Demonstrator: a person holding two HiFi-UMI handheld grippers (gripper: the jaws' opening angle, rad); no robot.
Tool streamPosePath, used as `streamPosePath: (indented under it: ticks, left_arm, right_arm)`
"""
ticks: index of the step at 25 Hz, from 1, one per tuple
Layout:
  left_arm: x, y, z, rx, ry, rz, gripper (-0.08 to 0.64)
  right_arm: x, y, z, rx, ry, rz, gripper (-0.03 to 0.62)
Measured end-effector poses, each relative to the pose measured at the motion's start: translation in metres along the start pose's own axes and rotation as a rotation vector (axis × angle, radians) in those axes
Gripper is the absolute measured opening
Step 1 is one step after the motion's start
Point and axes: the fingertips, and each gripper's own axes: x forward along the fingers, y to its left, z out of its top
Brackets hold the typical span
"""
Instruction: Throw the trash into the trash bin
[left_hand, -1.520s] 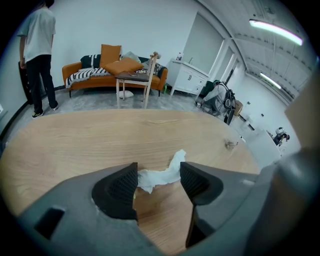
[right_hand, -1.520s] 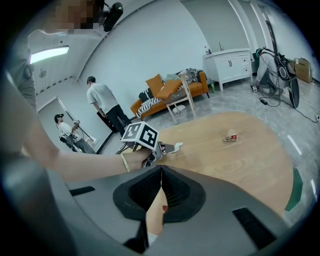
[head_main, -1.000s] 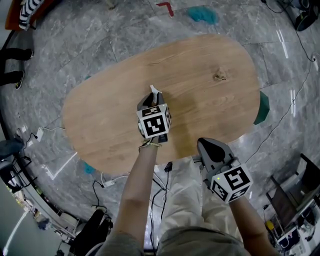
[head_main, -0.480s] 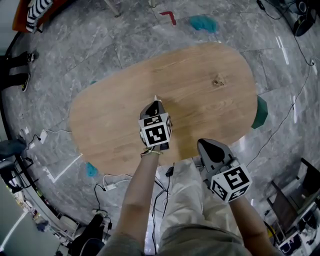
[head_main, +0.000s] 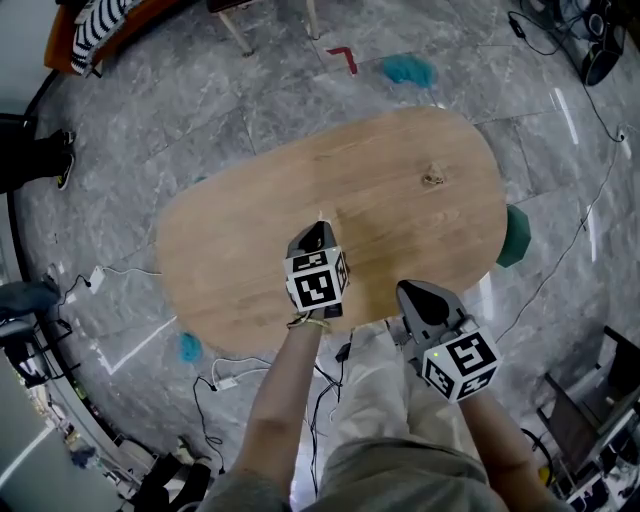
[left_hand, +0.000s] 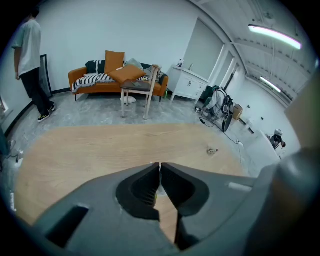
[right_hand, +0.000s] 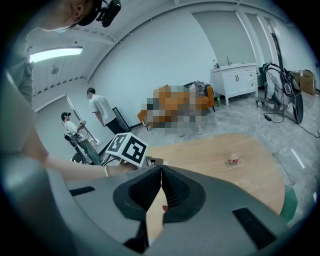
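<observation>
Left claw (left_hand: 160, 167) had just been closing and ended up pinched shut on what looked like a thin white scrap (head_main: 322, 214) poking out at its tips, over the middle of the wooden tabletop (head_main: 240, 250). Right claw (right_hand: 161, 171) was closed tight too, with nothing in it, hanging just off the tabletop's near edge over the person's lap. A small crumpled wrapper (head_main: 434, 178) sat alone near the tabletop's far right end, well apart from both claws.
</observation>
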Motion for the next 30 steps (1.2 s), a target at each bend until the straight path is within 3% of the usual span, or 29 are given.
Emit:
streamPosePath:
  ticks: [18, 30]
  left_arm:
    - [-0.086, -0.015, 0.019, -0.011, -0.035, -0.01, 0.021]
    - [-0.139, -0.045, 0.026, -0.002, -0.047, -0.057, 0.021]
  right_arm:
    - [-0.038, 0.029, 0.034, -0.094, -0.045, 0.015, 0.009]
    - [-0.07, 0.044, 0.058, -0.147, -0.081, 0.013, 0.009]
